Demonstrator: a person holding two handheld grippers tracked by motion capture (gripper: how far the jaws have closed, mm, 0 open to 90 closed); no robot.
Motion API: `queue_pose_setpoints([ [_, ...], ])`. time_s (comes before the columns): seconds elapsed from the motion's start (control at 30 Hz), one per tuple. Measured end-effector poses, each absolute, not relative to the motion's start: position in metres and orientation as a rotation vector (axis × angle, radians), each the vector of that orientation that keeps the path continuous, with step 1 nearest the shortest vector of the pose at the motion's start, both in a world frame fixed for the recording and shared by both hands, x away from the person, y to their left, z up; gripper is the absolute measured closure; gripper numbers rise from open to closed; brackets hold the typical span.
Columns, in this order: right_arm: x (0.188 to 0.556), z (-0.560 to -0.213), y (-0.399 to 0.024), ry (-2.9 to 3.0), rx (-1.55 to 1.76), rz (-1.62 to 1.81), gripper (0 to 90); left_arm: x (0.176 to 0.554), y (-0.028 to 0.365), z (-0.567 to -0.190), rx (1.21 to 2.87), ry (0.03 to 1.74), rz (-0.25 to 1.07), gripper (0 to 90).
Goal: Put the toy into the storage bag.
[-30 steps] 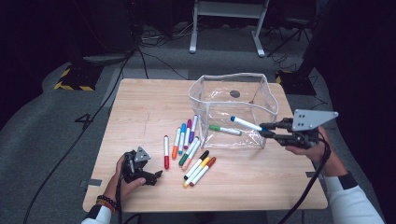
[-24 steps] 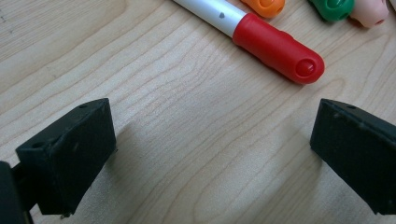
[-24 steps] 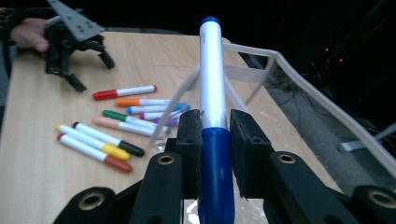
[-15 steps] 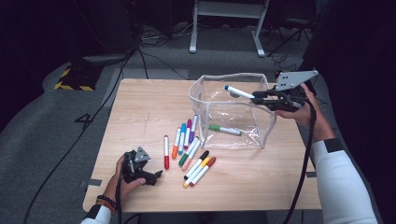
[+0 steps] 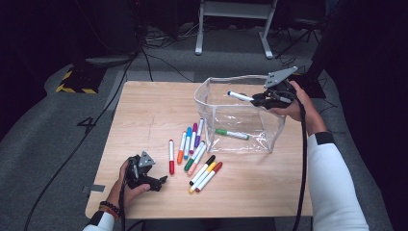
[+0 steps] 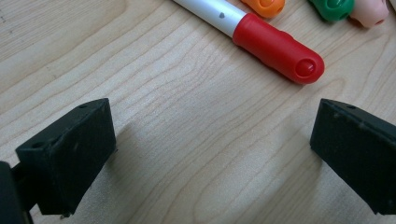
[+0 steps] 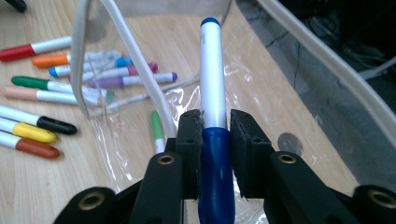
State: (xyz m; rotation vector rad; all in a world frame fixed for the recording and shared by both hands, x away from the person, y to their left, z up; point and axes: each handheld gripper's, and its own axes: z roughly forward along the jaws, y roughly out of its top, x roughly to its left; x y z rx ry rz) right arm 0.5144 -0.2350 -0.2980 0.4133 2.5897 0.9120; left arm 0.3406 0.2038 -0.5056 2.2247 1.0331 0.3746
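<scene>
My right gripper (image 5: 260,99) (image 7: 214,122) is shut on a blue marker (image 5: 239,96) (image 7: 212,112) and holds it level over the open top of a clear plastic pouch (image 5: 269,139) (image 7: 135,60). A green marker (image 5: 232,134) (image 7: 157,126) lies inside the pouch. Several loose markers lie on the wooden table (image 5: 149,110) left of the pouch, among them a red one (image 5: 170,157) (image 6: 261,37). My left gripper (image 5: 161,182) (image 6: 210,154) rests on the table near its front left corner, open, with bare wood between its jaws and the red marker just beyond them.
Black, yellow and brown-red markers (image 5: 206,173) lie nearest the front edge. The table's far left half is bare wood. Dark floor, cables and a white stand's legs (image 5: 231,29) lie beyond the table.
My right gripper has carried the blue marker from the pouch's front right side up and back, over its open top. The left gripper has stayed put.
</scene>
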Motion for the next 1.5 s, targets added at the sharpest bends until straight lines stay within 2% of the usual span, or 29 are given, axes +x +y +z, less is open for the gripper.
queue_pose_setpoints([
  [0.27, 0.53, -0.311, -0.234, 2.645, 0.487, 0.817, 74.4, 0.341, 0.204, -0.506, 2.225, 1.033, 0.375, 0.5],
  [0.67, 0.519, -0.311, -0.233, 2.823, 0.382, 0.766, 73.8, 0.341, 0.204, -0.506, 2.225, 1.033, 0.375, 0.5],
  [0.77, 0.519, -0.309, -0.235, 2.782, 0.416, 0.762, 70.6, 0.341, 0.204, -0.506, 2.225, 1.033, 0.375, 0.5],
  [0.8, 0.519, -0.309, -0.235, 2.762, 0.418, 0.774, 65.7, 0.341, 0.204, -0.506, 2.225, 1.033, 0.375, 0.5],
  [0.97, 0.514, -0.301, -0.244, 2.667, 0.48, 0.89, 63.0, 0.341, 0.204, -0.506, 2.226, 1.029, 0.377, 0.5],
  [1.17, 0.493, -0.29, -0.255, 2.576, 0.461, 1.083, 56.1, 0.341, 0.204, -0.506, 2.225, 1.03, 0.377, 0.5],
  [1.5, 0.454, -0.28, -0.267, 2.478, 0.426, 1.181, 44.3, 0.341, 0.204, -0.506, 2.224, 1.031, 0.376, 0.5],
])
